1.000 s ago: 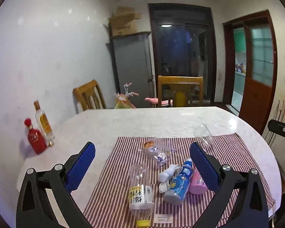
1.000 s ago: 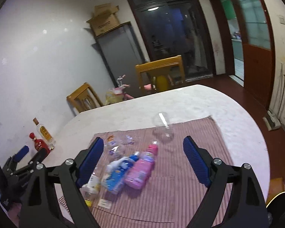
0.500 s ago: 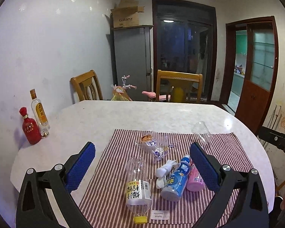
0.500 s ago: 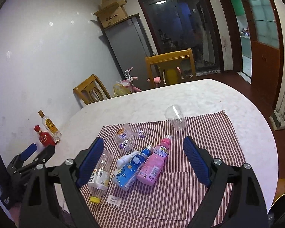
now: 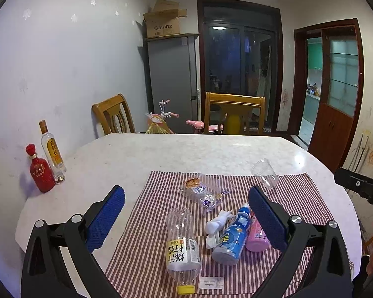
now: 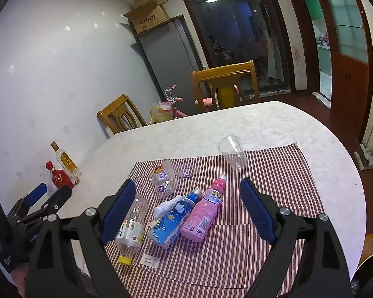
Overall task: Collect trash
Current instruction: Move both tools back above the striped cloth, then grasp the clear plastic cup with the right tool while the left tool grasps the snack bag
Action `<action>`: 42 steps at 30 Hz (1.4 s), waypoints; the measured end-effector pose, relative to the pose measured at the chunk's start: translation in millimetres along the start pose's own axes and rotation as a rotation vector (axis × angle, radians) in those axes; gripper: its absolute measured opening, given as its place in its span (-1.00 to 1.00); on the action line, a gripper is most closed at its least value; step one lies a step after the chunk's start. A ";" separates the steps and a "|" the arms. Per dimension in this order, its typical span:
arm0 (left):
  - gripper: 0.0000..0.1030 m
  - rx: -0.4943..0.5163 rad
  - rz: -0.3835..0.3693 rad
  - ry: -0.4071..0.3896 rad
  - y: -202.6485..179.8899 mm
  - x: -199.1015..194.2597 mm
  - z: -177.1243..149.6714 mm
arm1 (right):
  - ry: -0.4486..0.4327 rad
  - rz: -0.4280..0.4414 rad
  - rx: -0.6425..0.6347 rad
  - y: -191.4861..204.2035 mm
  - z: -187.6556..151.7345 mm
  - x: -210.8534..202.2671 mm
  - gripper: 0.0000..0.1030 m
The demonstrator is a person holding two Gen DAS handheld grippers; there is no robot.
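Observation:
Trash lies on a red-striped cloth (image 5: 293, 193) (image 6: 273, 173) over the round table. A clear bottle with a yellow cap (image 5: 182, 248) (image 6: 129, 233), a blue bottle (image 5: 232, 238) (image 6: 174, 221) and a pink bottle (image 5: 257, 236) (image 6: 204, 213) lie on their sides. A crumpled white tissue (image 5: 218, 223) (image 6: 165, 207) rests against the blue bottle. Clear wrappers (image 5: 201, 190) (image 6: 165, 175) and a tipped clear cup (image 5: 264, 173) (image 6: 232, 151) sit farther back. My left gripper (image 5: 186, 214) hangs open above the bottles, holding nothing. My right gripper (image 6: 187, 207) is open too, over the blue and pink bottles.
A red bottle (image 5: 39, 168) (image 6: 58, 176) and a tall glass bottle (image 5: 52, 149) (image 6: 67, 161) stand by the wall at the table's left. A small white slip (image 5: 211, 283) (image 6: 150, 260) lies at the cloth's near edge. Wooden chairs (image 5: 235, 114) stand behind the table.
Both views have pulled back and tilted, so the table and trash sit farther and lower in view. Both grippers stay open; nothing on the cloth has moved.

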State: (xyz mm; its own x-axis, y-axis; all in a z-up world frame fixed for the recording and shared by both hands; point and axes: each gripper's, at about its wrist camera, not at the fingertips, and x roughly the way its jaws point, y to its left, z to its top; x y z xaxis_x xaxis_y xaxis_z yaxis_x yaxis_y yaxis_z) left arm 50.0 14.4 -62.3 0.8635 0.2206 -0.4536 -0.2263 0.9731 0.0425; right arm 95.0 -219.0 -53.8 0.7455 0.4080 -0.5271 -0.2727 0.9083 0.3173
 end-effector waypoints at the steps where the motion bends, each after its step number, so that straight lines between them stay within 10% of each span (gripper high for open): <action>1: 0.89 -0.002 -0.002 0.001 0.2 1.0 -0.5 | 0.001 0.000 0.000 0.3 0.1 0.8 0.66; 16: 0.89 -0.026 -0.006 0.078 7.8 47.7 -7.4 | 0.074 -0.051 -0.066 -14.5 10.6 56.7 0.66; 33: 0.89 -0.097 0.068 0.212 41.6 142.2 -7.4 | 0.515 -0.189 -0.231 -68.7 46.7 340.5 0.66; 37: 0.89 -0.114 0.086 0.242 50.1 156.6 -10.2 | 0.580 -0.160 -0.235 -66.6 39.2 357.7 0.17; 42: 0.89 -0.138 0.049 0.287 50.9 167.2 -13.6 | 0.577 -0.140 -0.208 -67.3 36.1 347.8 0.12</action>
State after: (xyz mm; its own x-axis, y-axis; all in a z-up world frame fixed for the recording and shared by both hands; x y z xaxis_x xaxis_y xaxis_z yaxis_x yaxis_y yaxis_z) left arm 176.8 100.0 -148.1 0.6924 0.2199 -0.6871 -0.3403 0.9394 -0.0422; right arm 394.5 -141.6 -230.0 0.3507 0.2155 -0.9114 -0.3521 0.9321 0.0850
